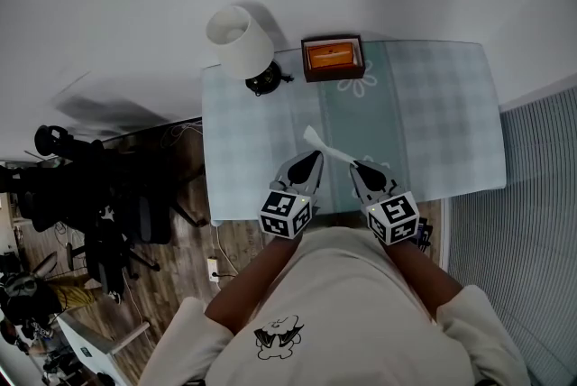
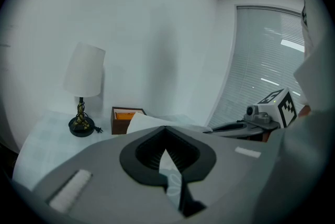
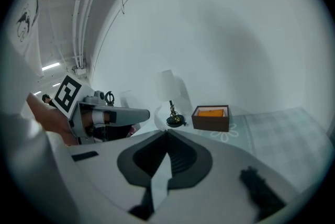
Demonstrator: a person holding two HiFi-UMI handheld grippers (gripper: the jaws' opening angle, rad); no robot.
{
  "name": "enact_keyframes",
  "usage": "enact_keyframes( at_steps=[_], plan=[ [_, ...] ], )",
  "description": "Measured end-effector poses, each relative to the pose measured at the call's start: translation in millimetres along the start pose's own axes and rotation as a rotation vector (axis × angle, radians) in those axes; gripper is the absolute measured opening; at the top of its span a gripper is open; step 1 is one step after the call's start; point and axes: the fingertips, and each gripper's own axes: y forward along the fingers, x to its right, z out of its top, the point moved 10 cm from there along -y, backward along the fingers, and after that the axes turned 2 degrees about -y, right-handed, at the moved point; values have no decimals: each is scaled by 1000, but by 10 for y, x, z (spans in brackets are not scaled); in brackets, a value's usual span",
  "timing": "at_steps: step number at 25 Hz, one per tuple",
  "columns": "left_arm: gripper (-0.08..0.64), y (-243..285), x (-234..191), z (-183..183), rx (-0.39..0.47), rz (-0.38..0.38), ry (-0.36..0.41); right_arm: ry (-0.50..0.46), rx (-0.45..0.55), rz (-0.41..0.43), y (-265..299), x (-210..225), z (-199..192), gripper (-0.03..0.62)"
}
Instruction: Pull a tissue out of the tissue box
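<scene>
The brown tissue box (image 1: 334, 59) with an orange top stands at the far edge of the table, also seen in the left gripper view (image 2: 124, 119) and the right gripper view (image 3: 211, 117). A white tissue (image 1: 326, 146) stretches between my two grippers, well in front of the box. My left gripper (image 1: 316, 155) is shut, with a strip of tissue (image 2: 170, 171) between its jaws. My right gripper (image 1: 354, 165) is shut on the other end, a white strip (image 3: 159, 176) showing in its jaws. The two grippers sit side by side near the table's front edge.
A lamp with a white shade (image 1: 243, 44) stands at the table's far left corner, left of the box. The checked tablecloth (image 1: 433, 105) covers the table. Dark chairs and gear (image 1: 99, 204) crowd the floor at left. Window blinds (image 2: 267, 76) are at right.
</scene>
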Motion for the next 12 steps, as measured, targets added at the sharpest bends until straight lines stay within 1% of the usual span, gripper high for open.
enact_keyframes(
  at_steps=[6, 12],
  plan=[
    [5, 26, 49, 20, 7, -14, -3, -9, -2, -3, -3, -40, 16, 14],
    [5, 3, 11, -18, -5, -1, -16, 6, -9, -12, 3, -40, -14, 14]
  ],
)
